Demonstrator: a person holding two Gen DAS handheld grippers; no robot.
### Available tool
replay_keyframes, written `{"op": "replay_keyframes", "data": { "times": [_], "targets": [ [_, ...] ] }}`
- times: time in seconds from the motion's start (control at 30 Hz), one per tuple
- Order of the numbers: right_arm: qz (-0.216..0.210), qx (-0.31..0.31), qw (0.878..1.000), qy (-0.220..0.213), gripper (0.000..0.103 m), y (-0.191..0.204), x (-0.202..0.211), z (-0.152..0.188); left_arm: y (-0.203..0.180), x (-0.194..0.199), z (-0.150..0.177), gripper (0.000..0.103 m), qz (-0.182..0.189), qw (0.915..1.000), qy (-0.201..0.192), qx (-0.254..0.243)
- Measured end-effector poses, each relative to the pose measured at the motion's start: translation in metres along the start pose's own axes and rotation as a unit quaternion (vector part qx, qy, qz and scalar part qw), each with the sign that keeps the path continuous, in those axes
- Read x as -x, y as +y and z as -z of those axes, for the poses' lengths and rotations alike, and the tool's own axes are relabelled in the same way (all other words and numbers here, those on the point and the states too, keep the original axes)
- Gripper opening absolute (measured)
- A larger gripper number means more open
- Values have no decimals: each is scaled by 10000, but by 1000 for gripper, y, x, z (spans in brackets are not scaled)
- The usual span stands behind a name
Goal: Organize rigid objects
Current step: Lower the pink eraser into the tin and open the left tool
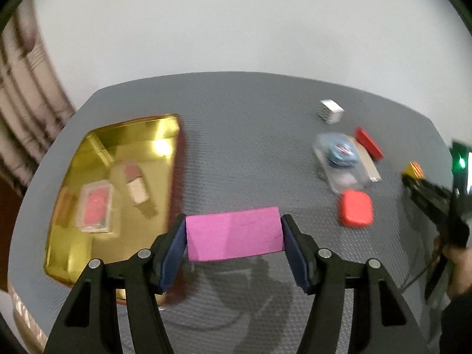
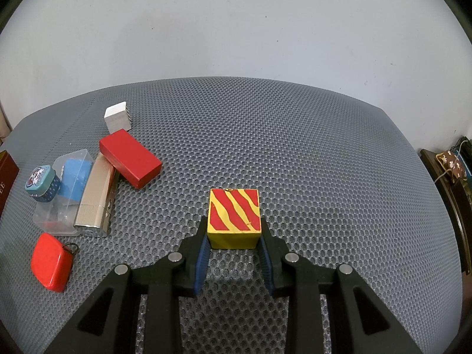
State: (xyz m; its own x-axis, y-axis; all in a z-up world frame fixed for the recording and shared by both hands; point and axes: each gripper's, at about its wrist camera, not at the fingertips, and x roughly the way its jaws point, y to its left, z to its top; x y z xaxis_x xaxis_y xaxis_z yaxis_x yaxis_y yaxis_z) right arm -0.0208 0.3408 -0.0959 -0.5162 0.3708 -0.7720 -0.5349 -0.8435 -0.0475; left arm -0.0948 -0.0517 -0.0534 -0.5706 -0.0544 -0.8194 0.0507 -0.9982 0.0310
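My left gripper (image 1: 234,236) is shut on a pink block (image 1: 234,234) and holds it above the grey mat, just right of an open gold tin (image 1: 97,135). The tin holds a red card case (image 1: 96,209) and a pink and cream piece (image 1: 134,181). My right gripper (image 2: 234,236) is shut on a yellow cube with red stripes (image 2: 234,216), low over the mat. In the left wrist view the right gripper (image 1: 413,174) shows at the far right with the cube (image 1: 413,170).
Left of the right gripper lie a red block (image 2: 129,157), a white block (image 2: 118,117), a ribbed tan box (image 2: 94,194), a clear box (image 2: 66,191) with a blue piece, a small teal tin (image 2: 41,184) and a red rounded case (image 2: 50,262). A dark red box (image 2: 6,174) stands at the left edge.
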Motion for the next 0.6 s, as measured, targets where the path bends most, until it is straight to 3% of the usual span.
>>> {"op": "replay_keyframes", "data": {
  "times": [0.43,0.6],
  "targets": [
    [12,7,10000,1,30,1,1,-3,89,1,-1,58,-487,9953,89,836],
    [14,10,10000,1,30,2,2,-2,106,-7,12,58,-627,9942,316,814]
  ]
}}
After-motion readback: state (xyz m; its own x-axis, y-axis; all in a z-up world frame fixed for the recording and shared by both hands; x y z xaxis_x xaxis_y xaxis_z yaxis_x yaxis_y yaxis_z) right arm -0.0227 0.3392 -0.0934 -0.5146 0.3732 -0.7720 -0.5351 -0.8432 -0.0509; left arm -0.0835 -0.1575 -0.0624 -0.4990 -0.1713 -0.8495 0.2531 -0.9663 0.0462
